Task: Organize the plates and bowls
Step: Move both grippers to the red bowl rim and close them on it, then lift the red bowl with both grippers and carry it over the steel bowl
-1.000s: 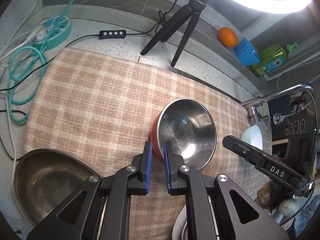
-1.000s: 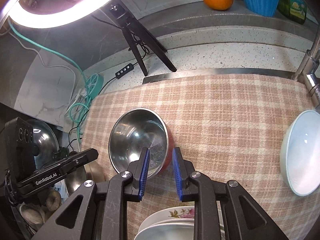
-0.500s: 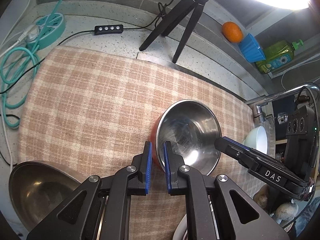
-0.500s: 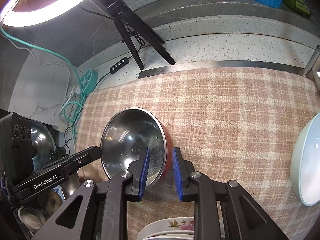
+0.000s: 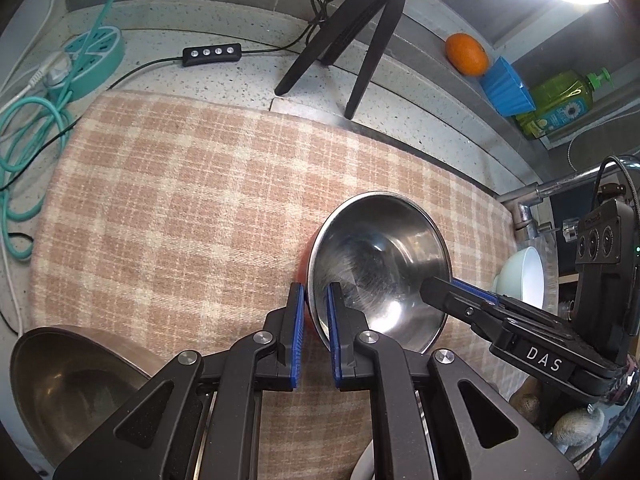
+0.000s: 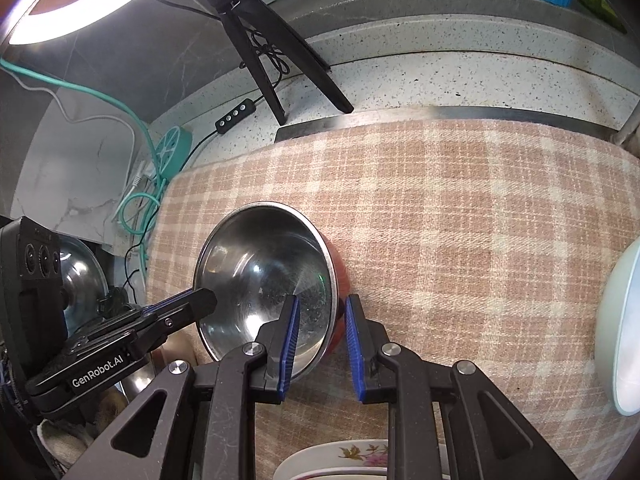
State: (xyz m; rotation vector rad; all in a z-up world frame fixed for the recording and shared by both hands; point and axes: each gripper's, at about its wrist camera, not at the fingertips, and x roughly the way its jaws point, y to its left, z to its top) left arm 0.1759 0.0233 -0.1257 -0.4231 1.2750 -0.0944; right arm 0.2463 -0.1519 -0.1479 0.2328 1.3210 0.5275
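A steel bowl (image 5: 380, 264) with a red outer wall is over the checked cloth (image 5: 180, 200), tilted. My left gripper (image 5: 314, 332) is shut on its near rim, one pad inside and one on the red wall. From the opposite side, my right gripper (image 6: 322, 336) is shut on the rim of the same bowl (image 6: 264, 272). Each gripper shows in the other's view: the right gripper (image 5: 436, 292) and the left gripper (image 6: 204, 300). I cannot tell whether the bowl rests on the cloth (image 6: 440, 220).
A pale bowl (image 5: 524, 276) (image 6: 620, 332) sits by the faucet (image 5: 560, 188). A large metal basin (image 5: 72, 384) lies at the lower left, and flowered plates (image 6: 340, 456) are stacked below the right gripper. A tripod (image 5: 352, 40), cables and a teal power strip (image 5: 92, 60) stand behind the cloth.
The right gripper has sunk a little towards the cloth, and its fingertip now overlaps the bowl's rim in the left wrist view. Both grips on the bowl are unchanged.
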